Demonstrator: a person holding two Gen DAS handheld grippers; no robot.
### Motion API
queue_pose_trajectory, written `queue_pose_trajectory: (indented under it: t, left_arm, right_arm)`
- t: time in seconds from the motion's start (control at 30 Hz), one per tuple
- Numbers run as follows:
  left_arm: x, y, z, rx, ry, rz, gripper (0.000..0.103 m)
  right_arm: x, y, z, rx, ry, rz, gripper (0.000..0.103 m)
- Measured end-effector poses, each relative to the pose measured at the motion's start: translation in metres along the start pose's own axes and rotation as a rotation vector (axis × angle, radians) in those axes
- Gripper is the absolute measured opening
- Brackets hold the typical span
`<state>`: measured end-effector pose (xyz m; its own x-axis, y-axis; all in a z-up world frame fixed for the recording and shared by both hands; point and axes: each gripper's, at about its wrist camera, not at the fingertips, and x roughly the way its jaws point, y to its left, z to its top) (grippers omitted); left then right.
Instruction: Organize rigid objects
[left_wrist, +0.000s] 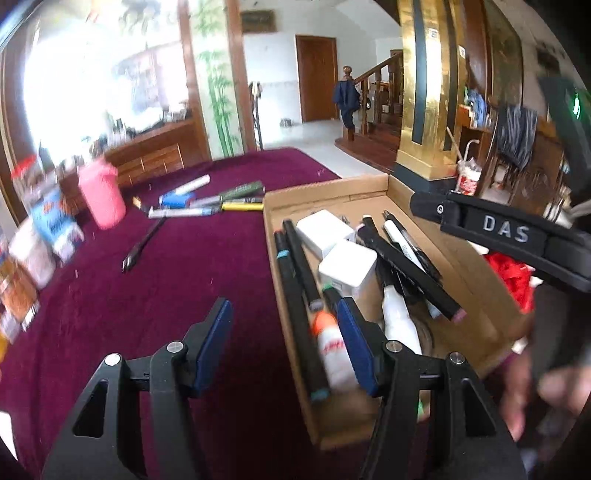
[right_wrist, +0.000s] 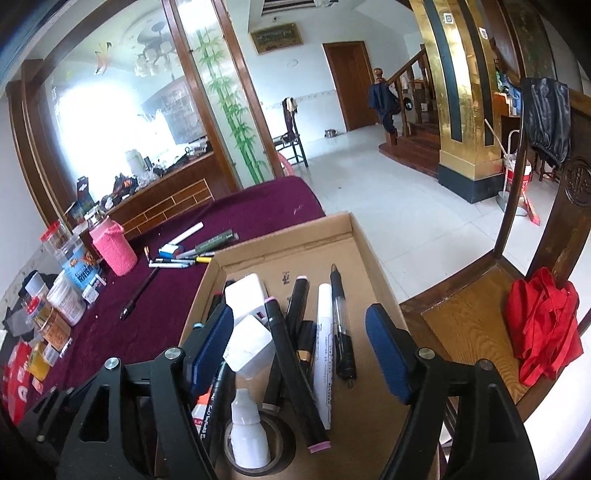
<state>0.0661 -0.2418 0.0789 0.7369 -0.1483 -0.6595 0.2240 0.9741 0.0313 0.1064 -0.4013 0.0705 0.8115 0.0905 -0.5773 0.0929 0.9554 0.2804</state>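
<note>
Red cloth (right_wrist: 543, 328) clear only right-wrist.

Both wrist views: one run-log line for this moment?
left tongs: open, empty | right tongs: open, empty, over cardboard box | pens on cloth outside box

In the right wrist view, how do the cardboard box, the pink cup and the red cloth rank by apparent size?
1. cardboard box, clearly largest.
2. red cloth.
3. pink cup.
The cloth lies nearer the camera, so ranks 2 and 3 are unsure.
</note>
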Motion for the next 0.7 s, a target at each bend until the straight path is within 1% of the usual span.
queue_pose_trajectory:
  t: [0.07, 0.13, 0.17, 0.27, 0.33, 0.43, 0.53, 0.57, 0.6, 0.7]
  left_arm:
    - [-0.014, 0.013, -0.009, -0.013, 0.020, -0.017, 0.061]
    - [-0.027, 0.021, -0.023, -0.005, 0.021, -0.023, 0.080]
    - [-0.034, 0.024, -0.032, -0.007, 0.005, -0.014, 0.082]
    - [-0.049, 0.030, -0.047, 0.004, -0.056, 0.022, 0.082]
    - [-0.050, 0.033, -0.045, 0.014, -0.061, 0.036, 0.083]
    - [-0.051, 0.036, -0.045, 0.006, -0.053, 0.012, 0.083]
    - [-0.057, 0.032, -0.045, 0.030, -0.077, 0.006, 0.083]
    - [-0.059, 0.031, -0.045, 0.036, -0.079, -0.008, 0.083]
    - [-0.061, 0.031, -0.045, 0.039, -0.083, -0.021, 0.083]
    - [-0.063, 0.035, -0.042, 0.017, -0.085, -0.050, 0.083]
  right_arm:
    - [-0.002, 0.002, 0.000, -0.006, -0.013, -0.001, 0.078]
    - [-0.004, 0.006, 0.000, -0.021, -0.030, -0.011, 0.080]
    - [-0.005, 0.009, -0.001, -0.031, -0.039, -0.016, 0.081]
    - [-0.008, 0.016, -0.003, -0.059, -0.069, -0.048, 0.084]
    - [-0.010, 0.020, -0.005, -0.058, -0.043, -0.066, 0.084]
    - [-0.030, 0.026, -0.015, -0.051, -0.051, -0.062, 0.084]
    - [-0.057, 0.035, -0.037, -0.094, -0.089, -0.078, 0.086]
    - [-0.067, 0.036, -0.049, -0.112, -0.106, -0.094, 0.090]
    - [-0.073, 0.037, -0.057, -0.122, -0.117, -0.103, 0.091]
    - [-0.088, 0.037, -0.081, -0.134, -0.134, -0.108, 0.092]
